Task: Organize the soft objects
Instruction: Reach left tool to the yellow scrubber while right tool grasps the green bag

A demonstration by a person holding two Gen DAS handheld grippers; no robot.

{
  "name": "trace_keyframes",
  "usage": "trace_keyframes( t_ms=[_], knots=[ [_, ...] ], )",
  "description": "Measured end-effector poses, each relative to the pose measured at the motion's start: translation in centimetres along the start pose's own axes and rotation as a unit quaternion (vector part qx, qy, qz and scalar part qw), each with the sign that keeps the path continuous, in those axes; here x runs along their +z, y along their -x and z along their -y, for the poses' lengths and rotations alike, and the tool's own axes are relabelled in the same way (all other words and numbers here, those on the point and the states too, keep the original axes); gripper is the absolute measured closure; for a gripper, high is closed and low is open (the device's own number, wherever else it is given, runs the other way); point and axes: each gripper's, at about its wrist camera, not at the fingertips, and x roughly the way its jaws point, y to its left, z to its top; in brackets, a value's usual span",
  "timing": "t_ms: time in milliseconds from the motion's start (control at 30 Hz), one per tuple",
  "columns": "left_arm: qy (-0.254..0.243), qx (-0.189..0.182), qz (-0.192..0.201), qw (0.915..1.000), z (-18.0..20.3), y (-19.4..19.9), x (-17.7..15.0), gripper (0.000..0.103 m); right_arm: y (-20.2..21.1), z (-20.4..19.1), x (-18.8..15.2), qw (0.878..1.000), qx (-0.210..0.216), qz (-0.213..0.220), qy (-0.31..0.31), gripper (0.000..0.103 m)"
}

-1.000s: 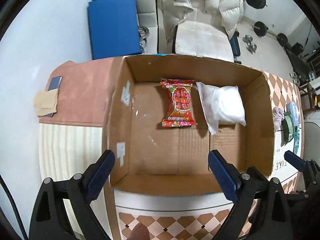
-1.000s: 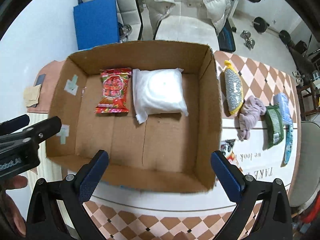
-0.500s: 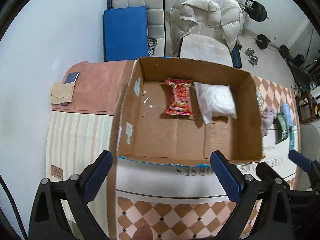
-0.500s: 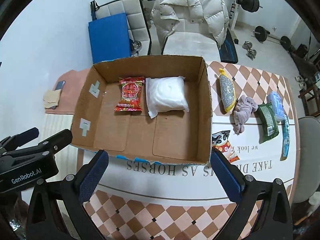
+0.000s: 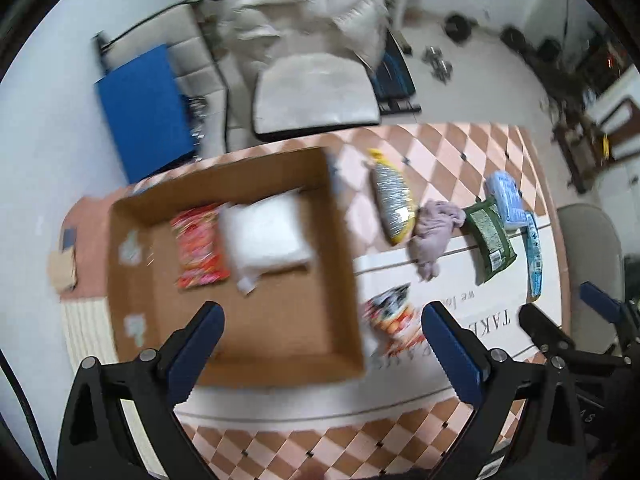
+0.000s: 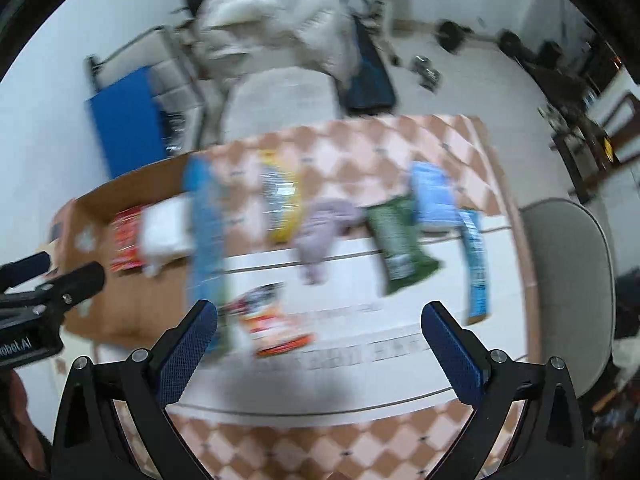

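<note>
An open cardboard box (image 5: pixel 344 256) on the table holds a red snack packet (image 5: pixel 200 246) and a white soft bag (image 5: pixel 266 234). Right of the box lie a yellow-ended packet (image 5: pixel 390 200), a mauve cloth (image 5: pixel 434 234), a green packet (image 5: pixel 490 240), a light blue pack (image 5: pixel 506 198), a thin blue packet (image 5: pixel 534 258) and an orange snack packet (image 5: pixel 394 318). My left gripper (image 5: pixel 322 336) is open and empty above the box's near right corner. My right gripper (image 6: pixel 320 334) is open and empty above the orange packet (image 6: pixel 272 320), with the cloth (image 6: pixel 324 232) and green packet (image 6: pixel 396 244) beyond. Both views are blurred.
The checkered tablecloth (image 5: pixel 280 452) covers the table. A chair with a white puffer jacket (image 5: pixel 312 40) stands behind it, a blue mat (image 5: pixel 144 108) at the left, a grey chair (image 6: pixel 568 280) at the right. Weights lie on the floor behind.
Both grippers have pulled back from the box and swung right. The loose items right of the box have come into the centre of both views. Both stay open.
</note>
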Motion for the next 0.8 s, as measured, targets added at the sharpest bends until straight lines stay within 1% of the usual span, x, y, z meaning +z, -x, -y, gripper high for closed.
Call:
trace_keyframes(
  t_ms=[67, 133, 200, 267, 400, 567, 600, 633, 667, 700, 733, 767, 800],
  knots=[
    [-0.013, 0.007, -0.026, 0.9996, 2.4, -2.5, 2.5, 0.002, -2.5, 3.3, 1.7, 1.000, -0.012, -0.023, -0.015, 0.000],
    [-0.023, 0.001, -0.061, 0.9979, 4.7, -5.7, 5.3, 0.002, -4.8, 5.4, 3.0, 0.999, -0.013, -0.042, -0.027, 0.000],
    [-0.033, 0.004, -0.091, 0.9953, 6.4, -8.7, 7.2, 0.002, -8.0, 7.5, 4.4, 0.997, -0.012, -0.070, -0.038, 0.000],
    [-0.047, 0.008, -0.116, 0.9922, 7.9, -11.4, 8.7, 0.002, -10.8, 8.7, 5.3, 0.995, 0.001, -0.094, -0.045, 0.000],
    [-0.055, 0.025, -0.164, 0.9846, 9.1, -16.6, 10.4, 0.002, -15.3, 9.5, 6.0, 0.989, 0.014, -0.136, -0.057, 0.000],
    [-0.044, 0.029, -0.204, 0.9775, 9.4, -21.0, 11.3, 0.002, -18.2, 10.1, 6.5, 0.985, 0.020, -0.158, -0.068, 0.001],
    [-0.043, 0.035, -0.207, 0.9768, 9.4, -21.5, 11.5, 0.002, -18.6, 10.1, 6.6, 0.985, 0.020, -0.159, -0.068, 0.001],
    [-0.048, 0.053, -0.201, 0.9770, 9.7, -21.9, 11.7, 0.002, -18.9, 10.1, 6.6, 0.984, 0.020, -0.162, -0.069, 0.001],
    [-0.057, 0.053, -0.198, 0.9772, 10.1, -22.2, 11.9, 0.002, -19.1, 10.1, 6.6, 0.984, 0.020, -0.164, -0.068, 0.002],
    [-0.060, 0.043, -0.203, 0.9765, 10.4, -22.5, 11.9, 0.004, -19.4, 10.0, 6.7, 0.984, 0.020, -0.166, -0.066, 0.002],
    [-0.056, 0.039, -0.211, 0.9751, 10.5, -23.0, 11.8, 0.008, -19.7, 9.9, 6.9, 0.984, 0.020, -0.168, -0.065, 0.004],
    [-0.053, 0.044, -0.214, 0.9743, 10.5, -23.3, 11.7, 0.013, -19.9, 9.9, 6.9, 0.983, 0.018, -0.170, -0.064, 0.005],
    [-0.053, 0.048, -0.217, 0.9735, 10.5, -23.7, 11.6, 0.024, -20.2, 9.8, 6.8, 0.983, 0.018, -0.174, -0.063, 0.006]
  ],
)
